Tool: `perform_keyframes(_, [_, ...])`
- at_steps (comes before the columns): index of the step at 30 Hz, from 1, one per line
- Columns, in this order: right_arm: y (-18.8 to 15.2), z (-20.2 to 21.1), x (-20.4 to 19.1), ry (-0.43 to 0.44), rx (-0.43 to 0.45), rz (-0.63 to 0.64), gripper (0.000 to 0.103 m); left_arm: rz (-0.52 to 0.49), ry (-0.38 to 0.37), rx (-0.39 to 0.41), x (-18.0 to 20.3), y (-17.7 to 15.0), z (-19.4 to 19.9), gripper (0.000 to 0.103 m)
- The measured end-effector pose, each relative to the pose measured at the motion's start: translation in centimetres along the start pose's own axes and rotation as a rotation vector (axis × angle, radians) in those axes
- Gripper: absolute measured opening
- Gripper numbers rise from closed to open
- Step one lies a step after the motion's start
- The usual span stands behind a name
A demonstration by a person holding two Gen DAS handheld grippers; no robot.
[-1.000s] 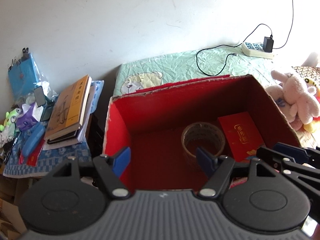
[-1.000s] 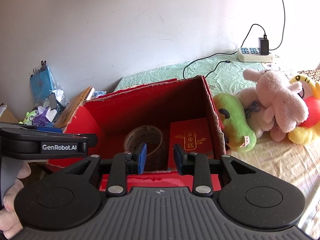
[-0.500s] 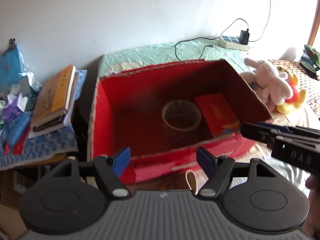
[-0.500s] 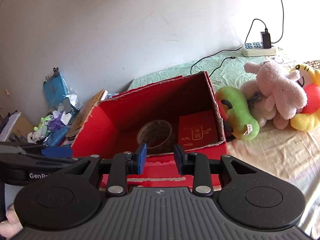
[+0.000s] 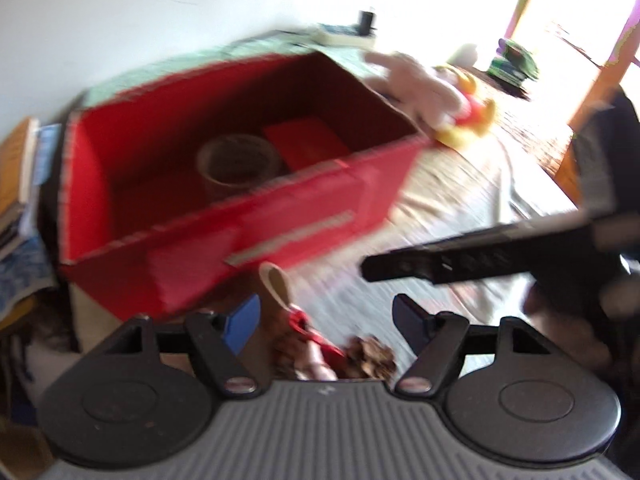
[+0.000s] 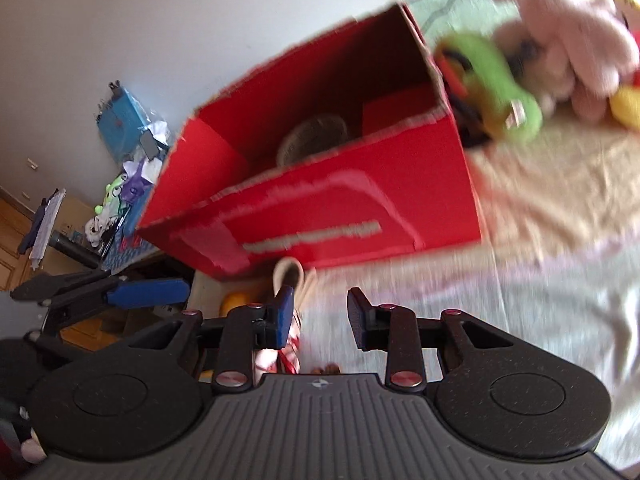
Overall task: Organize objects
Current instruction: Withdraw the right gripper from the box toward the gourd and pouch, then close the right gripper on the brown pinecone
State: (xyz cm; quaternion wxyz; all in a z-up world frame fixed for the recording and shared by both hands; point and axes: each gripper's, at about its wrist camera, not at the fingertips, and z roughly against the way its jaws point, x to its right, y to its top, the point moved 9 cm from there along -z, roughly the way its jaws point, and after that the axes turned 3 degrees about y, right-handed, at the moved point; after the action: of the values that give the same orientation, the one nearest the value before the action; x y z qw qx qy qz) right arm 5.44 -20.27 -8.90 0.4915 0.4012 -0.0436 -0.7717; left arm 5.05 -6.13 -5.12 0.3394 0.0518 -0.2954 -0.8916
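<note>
Red box (image 5: 248,216) on the bed already holding a tape roll (image 5: 238,162) and red packet (image 5: 306,142); plush toys (image 6: 560,52) and a small doll (image 5: 296,320) remain outside, left gripper (image 5: 324,320) and right gripper (image 6: 320,312) jaws both open, empty.

I've tipped both tools down and pulled back from the red box (image 5: 224,184). A small doll (image 5: 296,332) on the bed has come into view beneath them.
</note>
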Motion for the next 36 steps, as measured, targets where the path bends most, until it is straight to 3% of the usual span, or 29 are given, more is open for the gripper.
perform_keyframes(5, [-1.6, -0.6, 1.4, 0.017, -0.085, -0.103, 0.032, -0.024, -0.135, -0.041, 1.8, -1.4, -1.0, 0.072])
perform_keyframes(13, [-3.8, -1.5, 2.0, 0.031, -0.197, -0.183, 0.032, -0.023, -0.25, -0.121, 3.8, -2.7, -3.1, 0.07])
perform_keyframes(28, [-4.9, -2.0, 3.1, 0.127, -0.261, -0.326, 0.033, -0.017, -0.243, -0.229, 3.6, -4.7, -5.5, 0.067])
perform_keyframes(31, [-5.3, -2.4, 3.4, 0.14, -0.284, -0.358, 0.046, -0.03, -0.236, -0.237, 3.7, -4.9, -5.9, 0.067])
perform_keyframes(36, [-5.7, -2.5, 4.0, 0.175, -0.308, -0.422, 0.046, -0.031, -0.253, -0.238, 4.0, -4.6, -6.1, 0.064])
